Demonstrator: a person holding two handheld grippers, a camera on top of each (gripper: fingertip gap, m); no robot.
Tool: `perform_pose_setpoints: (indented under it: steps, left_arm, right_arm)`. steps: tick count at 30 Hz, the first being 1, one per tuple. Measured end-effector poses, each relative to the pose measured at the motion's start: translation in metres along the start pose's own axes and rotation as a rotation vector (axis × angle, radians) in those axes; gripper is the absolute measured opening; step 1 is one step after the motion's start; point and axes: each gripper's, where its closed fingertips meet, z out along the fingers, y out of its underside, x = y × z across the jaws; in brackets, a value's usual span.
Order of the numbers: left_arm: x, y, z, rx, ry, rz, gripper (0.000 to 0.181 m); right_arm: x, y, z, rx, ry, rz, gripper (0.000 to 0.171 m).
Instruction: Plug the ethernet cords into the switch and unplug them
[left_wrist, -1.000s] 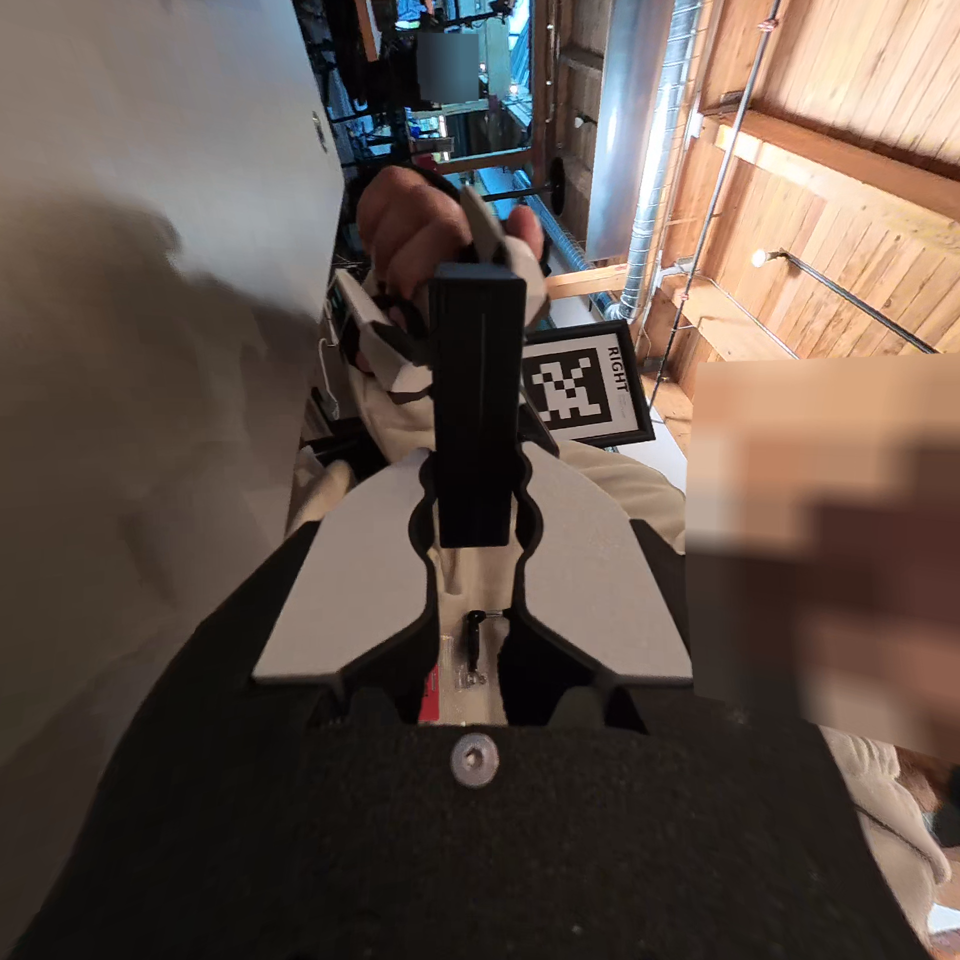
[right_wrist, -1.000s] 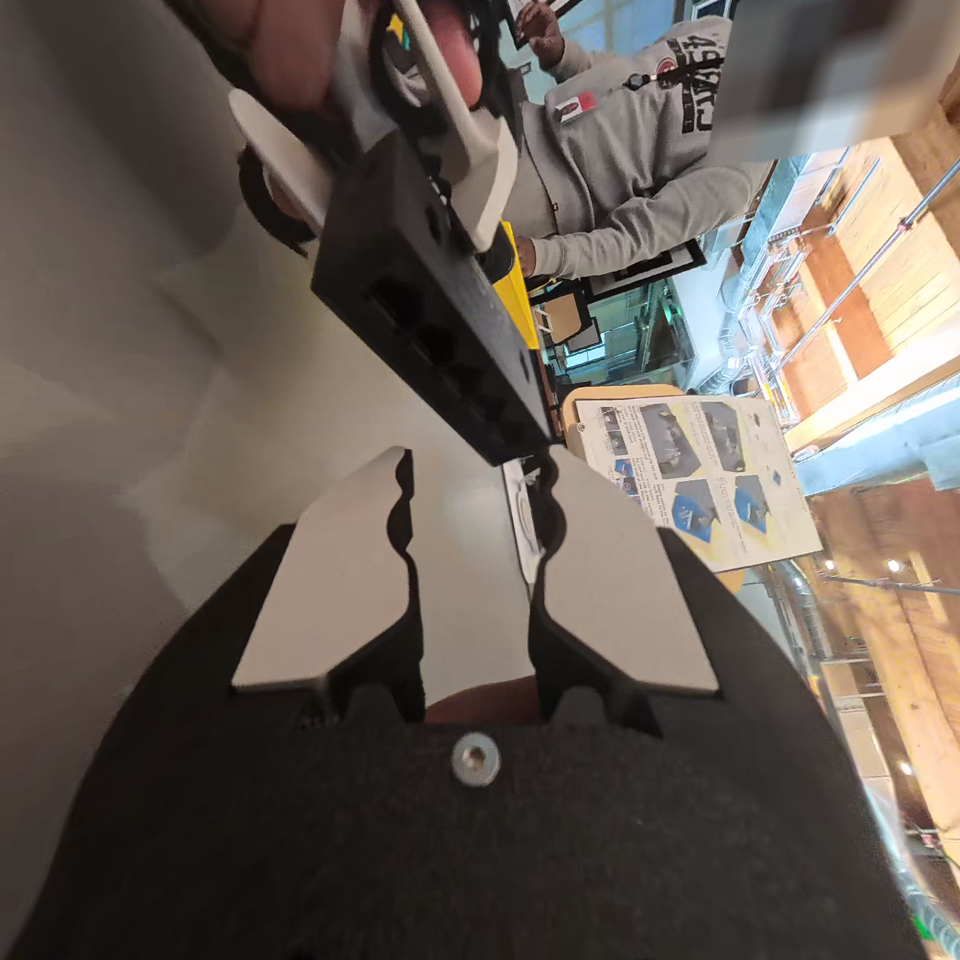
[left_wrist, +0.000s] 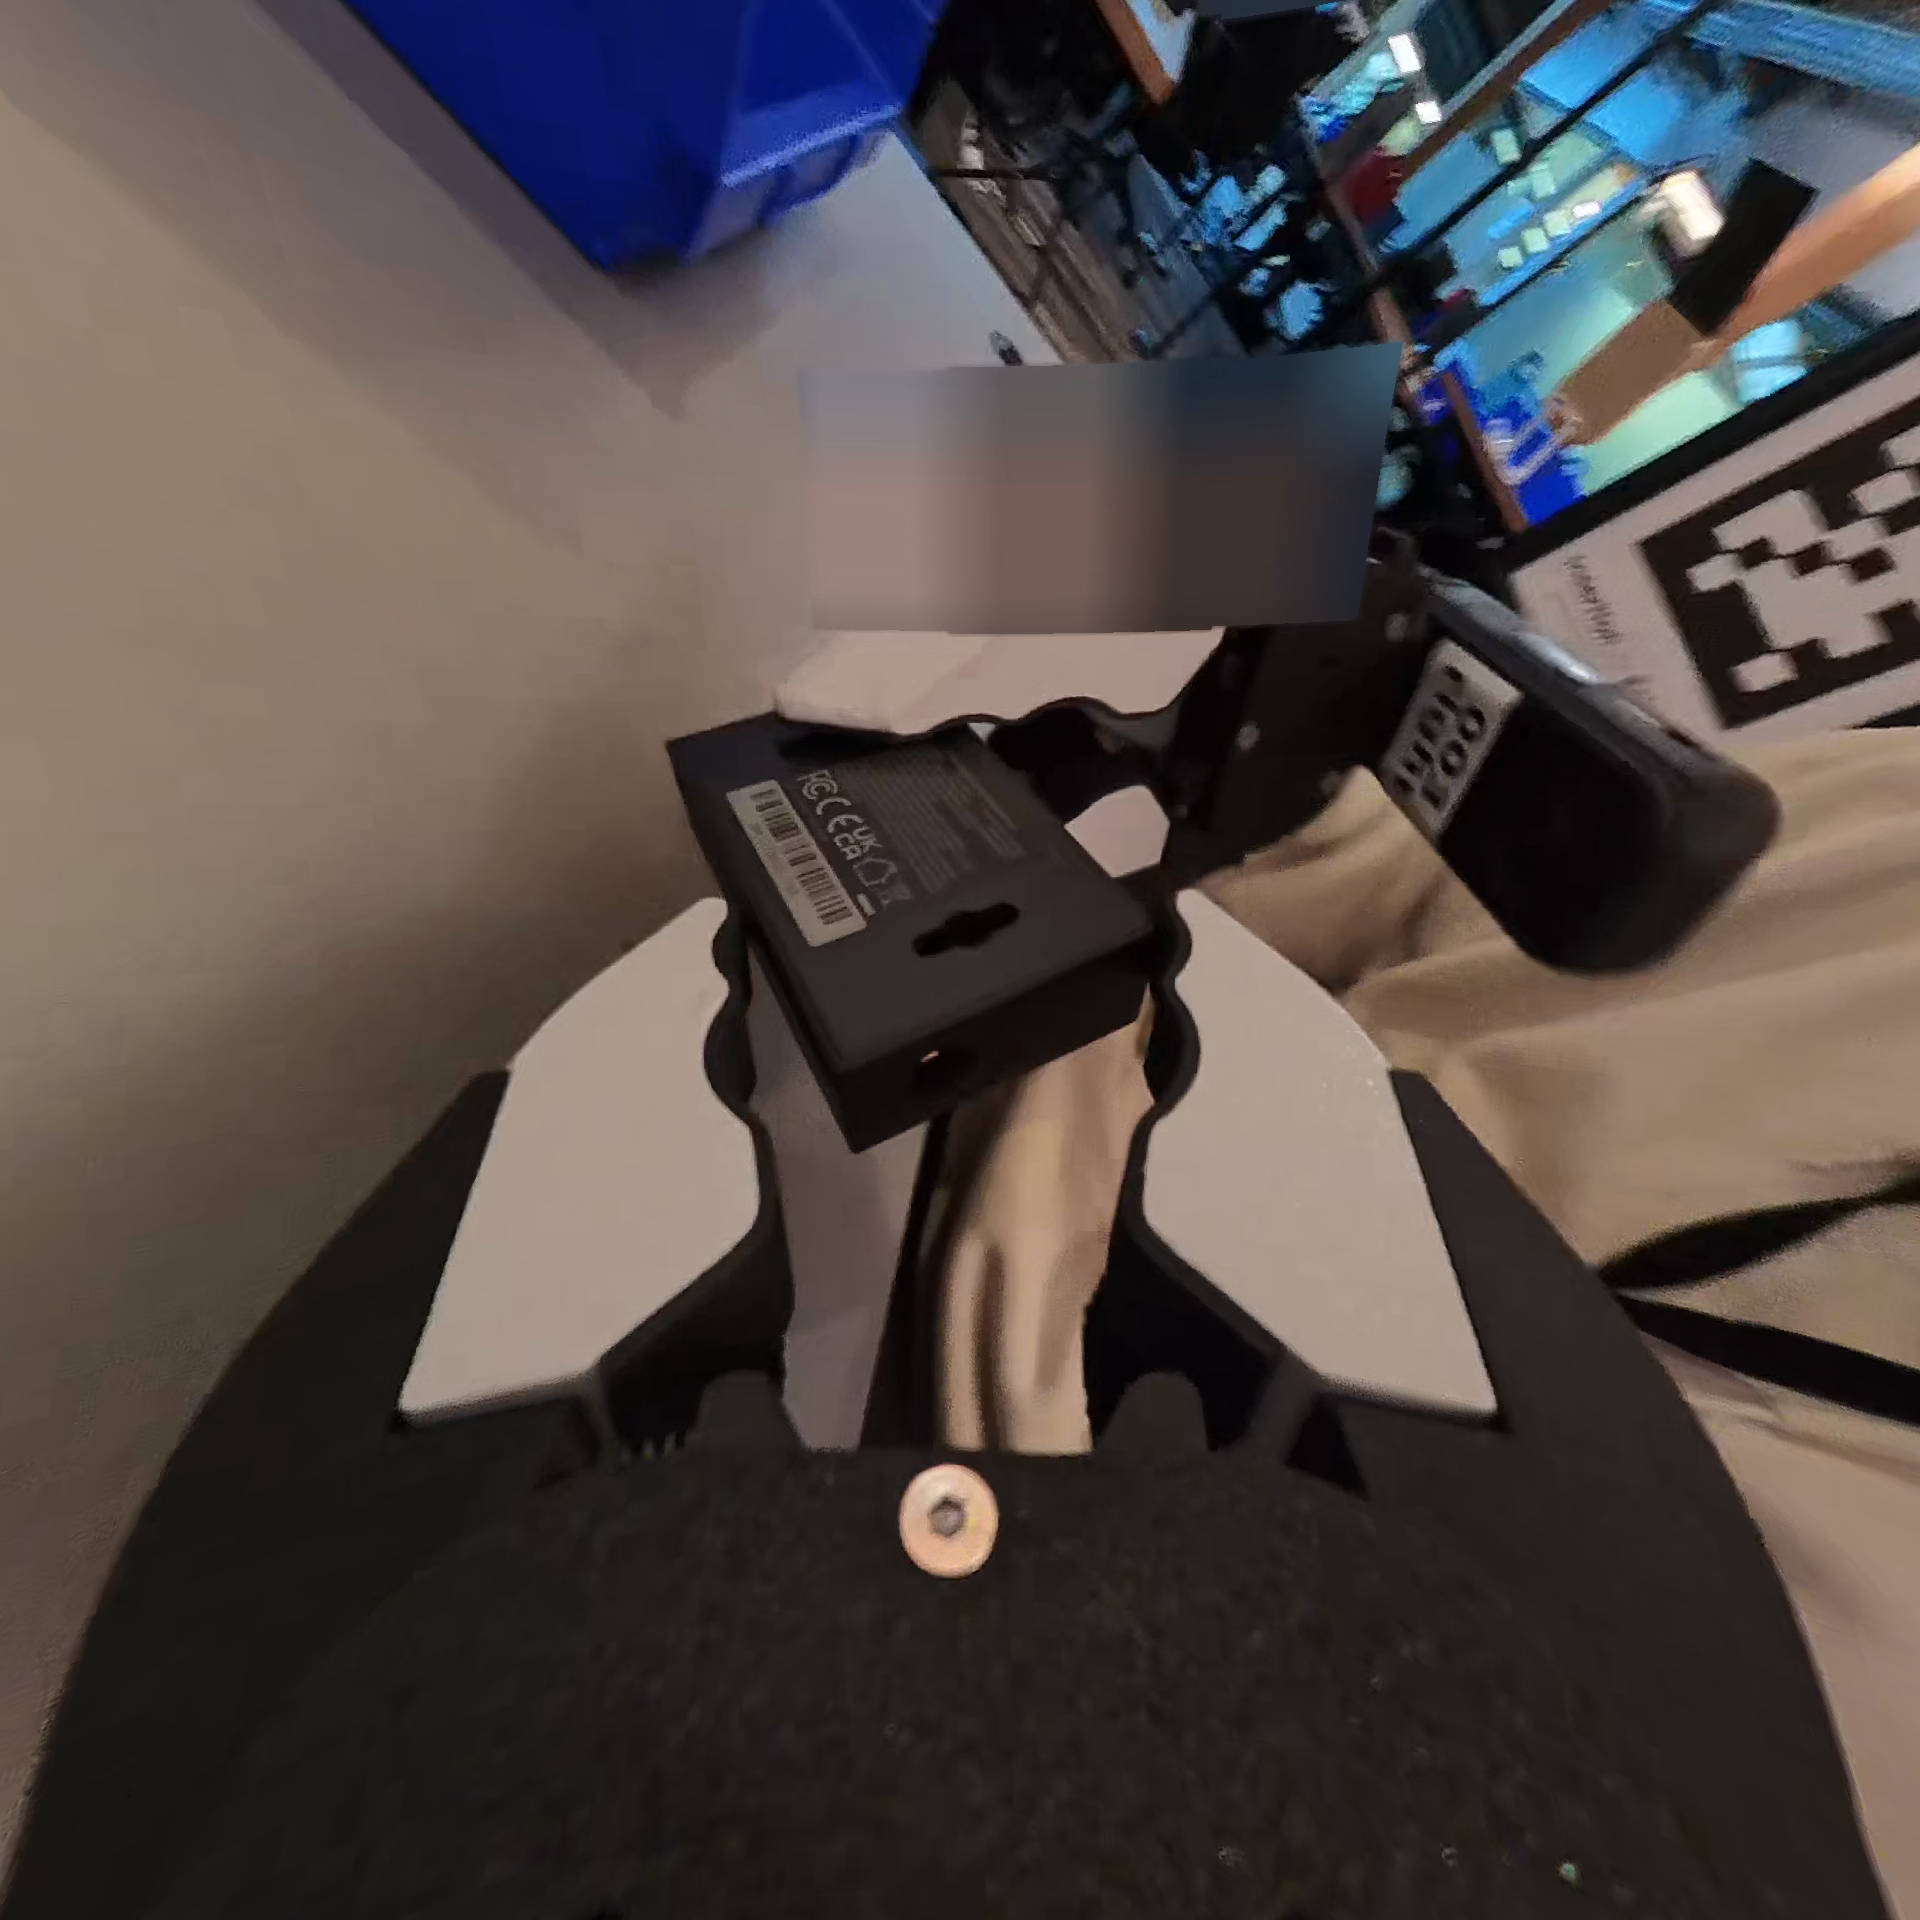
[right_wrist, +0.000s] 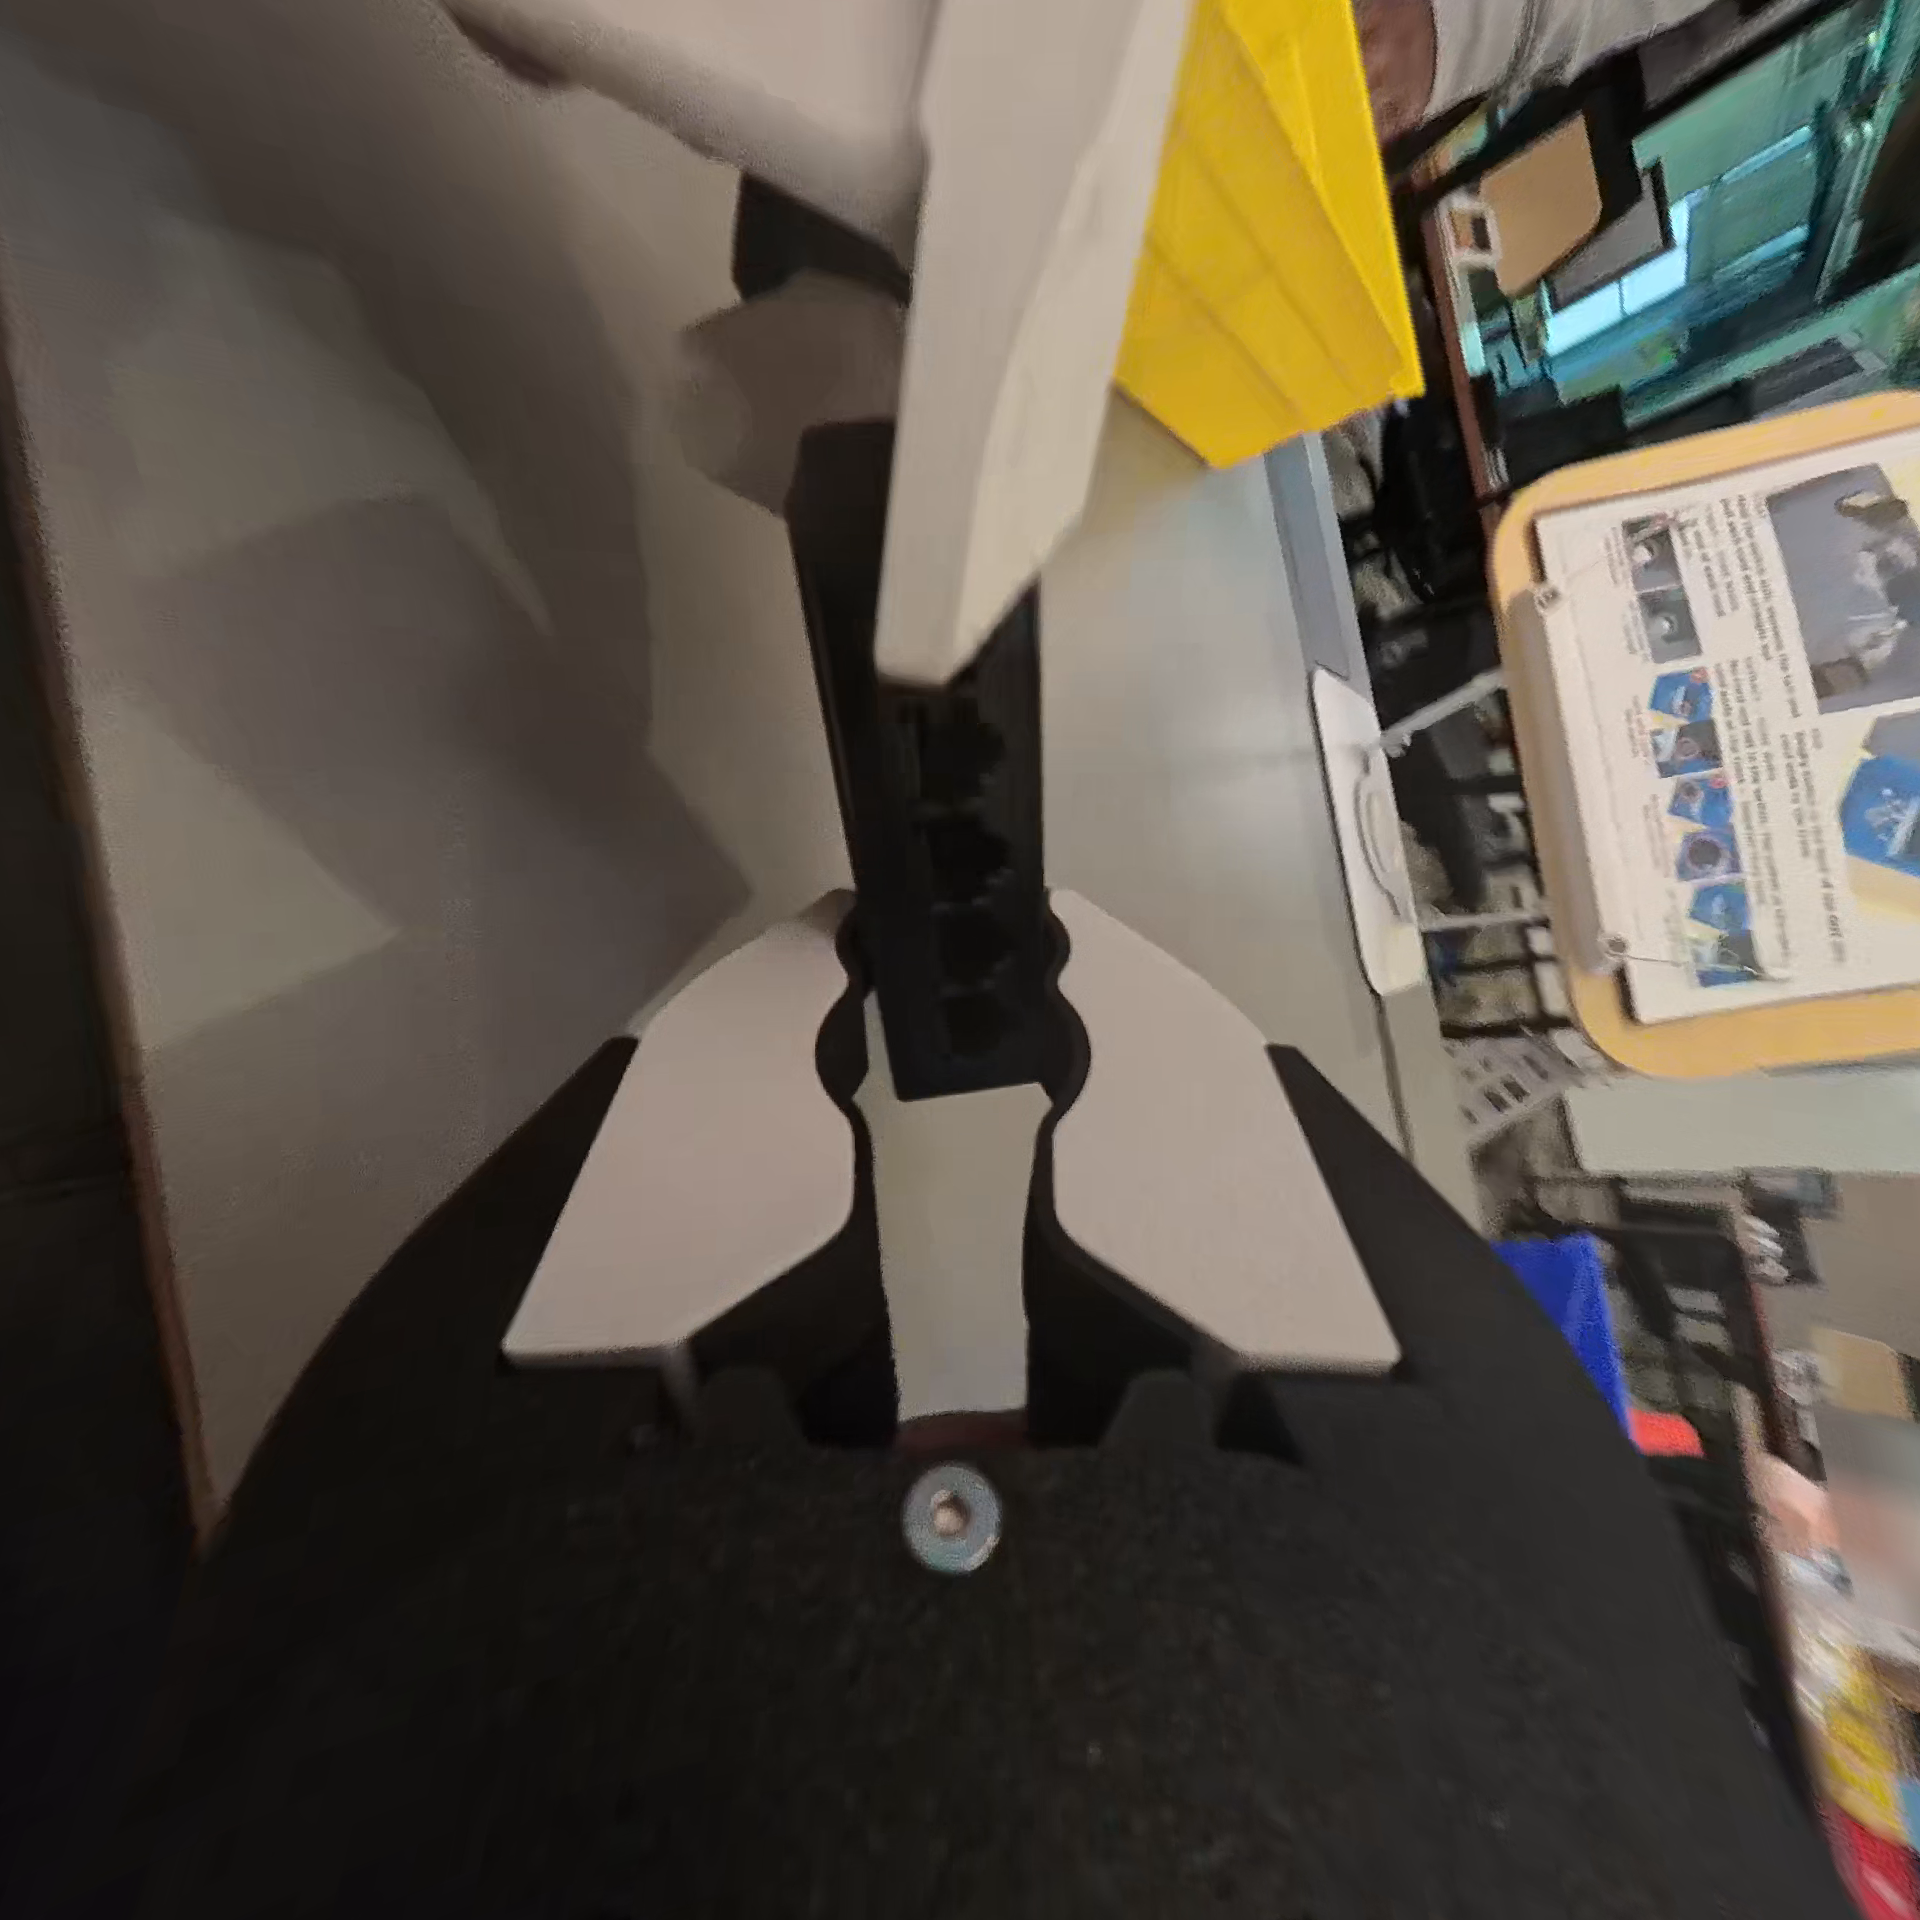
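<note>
The black switch (left_wrist: 914, 862) is in the air, its labelled underside towards the left wrist view. My left gripper (left_wrist: 945, 935) has its jaws set wide, with both fingertips against the switch's sides. My right gripper (right_wrist: 956, 956) is shut on the near end of the switch (right_wrist: 966, 831), whose row of empty ports faces that camera. The right gripper also shows at the switch's far end in the left wrist view (left_wrist: 1049, 727). One white finger (right_wrist: 997, 364) of the left gripper lies across the switch's far part. No ethernet cord is plugged in.
A blue bin (left_wrist: 665, 114) and a yellow bin (right_wrist: 1257, 239) stand on the pale table (left_wrist: 312, 623). A clipboard with a printed sheet (right_wrist: 1714, 727) is to the right. Beige clothing (left_wrist: 1558, 1091) with a thin black strap (left_wrist: 1766, 1247) is close on the right.
My right gripper has closed on the switch's end; it was open before. My left gripper has turned and now spans the switch with wider jaws instead of pinching its thin side. The bare hand is gone.
</note>
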Motion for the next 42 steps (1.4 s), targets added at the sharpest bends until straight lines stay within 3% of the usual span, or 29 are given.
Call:
perform_pose_setpoints:
  steps: [1, 6, 9, 11, 17, 24, 33, 37, 42]
  left_arm:
    - [0.004, 0.000, -0.003, -0.002, 0.057, -0.023, 0.073]
    - [0.041, -0.012, -0.021, 0.074, 0.476, -0.159, 0.068]
    - [0.057, -0.012, -0.022, 0.073, 0.575, -0.173, 0.068]
    - [0.062, -0.014, -0.024, 0.088, 0.608, -0.186, 0.068]
    - [0.061, -0.020, -0.033, 0.130, 0.690, -0.244, 0.067]
    - [0.065, -0.012, -0.025, 0.085, 0.725, -0.254, 0.067]
    - [0.058, -0.012, -0.024, 0.092, 0.673, -0.260, 0.067]
    - [0.057, 0.005, -0.003, 0.004, 0.591, -0.220, 0.064]
    - [0.060, -0.003, -0.006, 0.054, 0.609, -0.226, 0.064]
  right_arm:
    - [-0.002, -0.005, -0.003, 0.056, -0.031, 0.014, 0.028]
    - [0.009, -0.051, -0.053, 0.559, -0.258, 0.350, 0.029]
    - [0.010, -0.062, -0.078, 0.719, -0.492, 0.568, 0.032]
    - [0.018, -0.062, -0.085, 0.812, -0.470, 0.611, 0.032]
    - [0.024, -0.066, -0.078, 0.807, -0.178, 0.370, 0.027]
    - [0.009, -0.075, -0.077, 0.787, -0.202, 0.308, 0.029]
    - [0.006, -0.070, -0.069, 0.725, -0.180, 0.279, 0.029]
    - [-0.015, -0.071, -0.061, 0.673, -0.261, 0.231, 0.031]
    - [-0.006, -0.081, -0.065, 0.706, -0.198, 0.264, 0.031]
